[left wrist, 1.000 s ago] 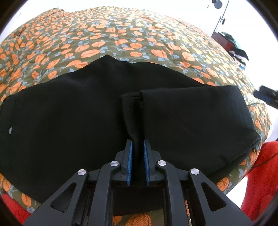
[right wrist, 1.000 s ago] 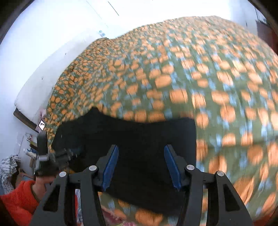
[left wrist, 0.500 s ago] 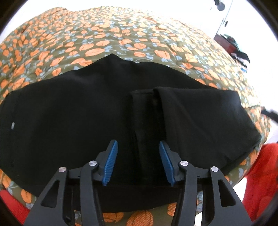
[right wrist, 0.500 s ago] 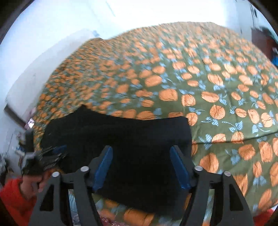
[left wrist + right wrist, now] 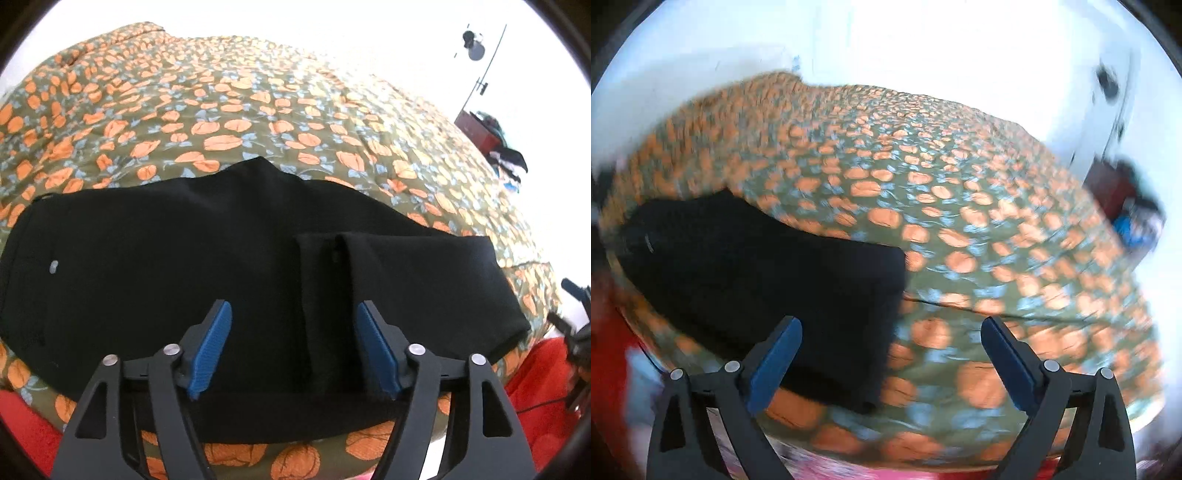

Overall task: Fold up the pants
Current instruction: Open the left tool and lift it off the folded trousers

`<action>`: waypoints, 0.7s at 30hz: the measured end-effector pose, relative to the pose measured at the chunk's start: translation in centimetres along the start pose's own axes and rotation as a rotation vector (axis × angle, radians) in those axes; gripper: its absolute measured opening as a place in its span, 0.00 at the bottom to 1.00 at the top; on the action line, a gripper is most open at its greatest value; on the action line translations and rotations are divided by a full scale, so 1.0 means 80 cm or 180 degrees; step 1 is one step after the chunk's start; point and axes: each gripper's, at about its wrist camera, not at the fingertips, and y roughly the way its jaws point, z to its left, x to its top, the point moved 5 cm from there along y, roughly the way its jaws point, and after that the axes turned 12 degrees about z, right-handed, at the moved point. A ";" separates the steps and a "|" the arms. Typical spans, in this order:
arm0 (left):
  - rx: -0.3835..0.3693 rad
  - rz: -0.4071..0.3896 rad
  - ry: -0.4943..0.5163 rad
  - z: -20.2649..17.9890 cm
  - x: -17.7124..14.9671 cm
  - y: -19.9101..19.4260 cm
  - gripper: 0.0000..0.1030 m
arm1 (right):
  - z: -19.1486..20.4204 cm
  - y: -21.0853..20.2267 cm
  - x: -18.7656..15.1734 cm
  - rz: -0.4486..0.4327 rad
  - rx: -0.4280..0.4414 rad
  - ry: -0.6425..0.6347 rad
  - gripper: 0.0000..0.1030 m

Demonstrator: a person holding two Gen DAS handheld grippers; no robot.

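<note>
Both grippers have just been opening: the left gripper (image 5: 293, 345) has released the hem and stands apart over it, while the right gripper (image 5: 890, 363), jaws wide and empty, has swung past the fold's end. The black pants (image 5: 155, 266) lie along the near edge of the bed (image 5: 258, 110), long axis crosswise. The left is nearer, directly over them; from the right they lie leftward.

The black pants (image 5: 184, 280) lie flat across the near edge of the bed's patterned quilt (image 5: 229, 122), a folded layer on their right half; nothing stands on them. Beyond and to the right the quilt is bare, open to a gripper. A dark red cabinet (image 5: 476, 129) heaped with clothes stands past the far right corner, seemingly well apart.
</note>
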 end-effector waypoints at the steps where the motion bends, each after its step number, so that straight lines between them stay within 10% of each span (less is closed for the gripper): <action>1: 0.0004 0.0042 0.0030 -0.004 -0.001 0.004 0.71 | 0.003 0.002 -0.011 0.0078 -0.0069 -0.0167 0.94; 7: 0.0072 0.0124 0.0223 -0.031 0.001 0.022 0.71 | 0.044 0.010 -0.057 0.0210 -0.0164 -0.0755 0.94; 21: 0.0376 0.0251 0.0454 -0.042 -0.008 0.048 0.72 | 0.001 0.079 -0.048 0.0666 -0.0338 -0.0149 0.94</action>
